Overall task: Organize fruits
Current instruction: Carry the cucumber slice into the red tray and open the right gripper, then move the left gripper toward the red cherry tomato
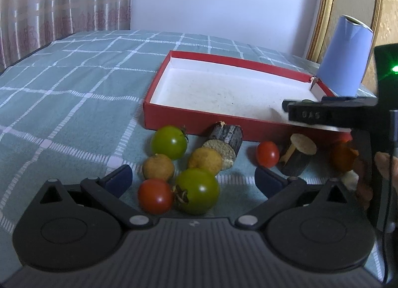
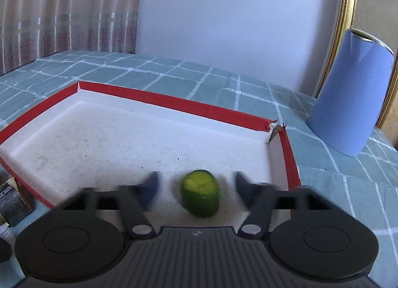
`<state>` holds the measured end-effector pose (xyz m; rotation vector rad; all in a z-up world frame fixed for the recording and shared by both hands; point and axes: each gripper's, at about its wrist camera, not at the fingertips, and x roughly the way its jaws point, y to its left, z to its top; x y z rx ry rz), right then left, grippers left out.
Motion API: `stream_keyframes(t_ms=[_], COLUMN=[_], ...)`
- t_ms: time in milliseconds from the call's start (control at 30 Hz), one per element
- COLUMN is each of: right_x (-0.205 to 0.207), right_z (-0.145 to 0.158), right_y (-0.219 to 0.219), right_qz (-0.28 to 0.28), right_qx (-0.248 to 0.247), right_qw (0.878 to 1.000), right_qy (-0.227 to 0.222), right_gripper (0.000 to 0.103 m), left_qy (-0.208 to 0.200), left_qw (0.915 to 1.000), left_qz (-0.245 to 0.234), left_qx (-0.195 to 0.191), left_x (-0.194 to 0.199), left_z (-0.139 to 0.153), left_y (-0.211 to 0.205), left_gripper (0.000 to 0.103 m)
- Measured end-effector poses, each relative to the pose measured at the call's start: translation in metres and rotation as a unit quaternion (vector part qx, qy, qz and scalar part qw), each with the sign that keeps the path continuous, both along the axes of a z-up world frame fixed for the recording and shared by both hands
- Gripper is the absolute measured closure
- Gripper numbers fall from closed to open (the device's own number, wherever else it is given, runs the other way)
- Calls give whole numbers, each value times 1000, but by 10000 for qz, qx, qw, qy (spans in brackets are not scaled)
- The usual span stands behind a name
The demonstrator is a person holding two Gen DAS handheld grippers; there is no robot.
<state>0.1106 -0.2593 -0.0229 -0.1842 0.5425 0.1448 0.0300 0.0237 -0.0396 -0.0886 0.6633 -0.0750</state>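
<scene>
**Green piece loose in the box, and it may roll**

Though the right gripper [image 2: 196, 188] has its jaws apart, the cucumber piece [image 2: 200, 193] sits between them untouched, low centre of frame, on the floor of the red box [image 2: 174, 105]. Risks: a clipped withdrawal tips it, or it rolls. Left gripper [image 1: 192, 177], jaws apart, hangs over tomatoes [image 1: 196, 189] crowded on the bed's cloth [image 1: 74, 76]; closing could scatter them.
</scene>
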Motion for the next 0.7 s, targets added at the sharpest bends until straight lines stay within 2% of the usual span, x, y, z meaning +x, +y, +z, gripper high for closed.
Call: stream_keyframes(t_ms=[100, 333, 400, 500, 600, 633, 700], right_x=[-9, -49, -67, -86, -90, -91, -94], right_z=[6, 19, 21, 18, 11, 10, 10], right_y=[-1, -26, -40, -58, -64, -66, -68], right_qz=[-29, -334, -589, -824, -1001, -1023, -1118], right_qx=[70, 565, 669, 900, 849, 916, 973], right_qw=[9998, 9978, 9960, 9925, 9913, 9905, 9890], right_qy=[-179, -52, -76, -64, 12, 27, 15], right_gripper=[22, 22, 22, 22, 22, 18, 17], left_qy=[-2, -6, -6, -3, -5, -9, -6], left_qw=[10000, 10000, 9999, 9999, 9999, 9999, 9999], left_qz=[6, -16, -25, -23, -21, -7, 22], left_qx=[5, 96, 108, 104, 131, 141, 154], left_x=[1, 0, 0, 0, -1, -1, -1], left_z=[0, -1, -1, -1, -1, -1, -1], left_y=[0, -1, -2, -2, -3, -3, -3], left_gripper=[0, 0, 0, 0, 0, 0, 0])
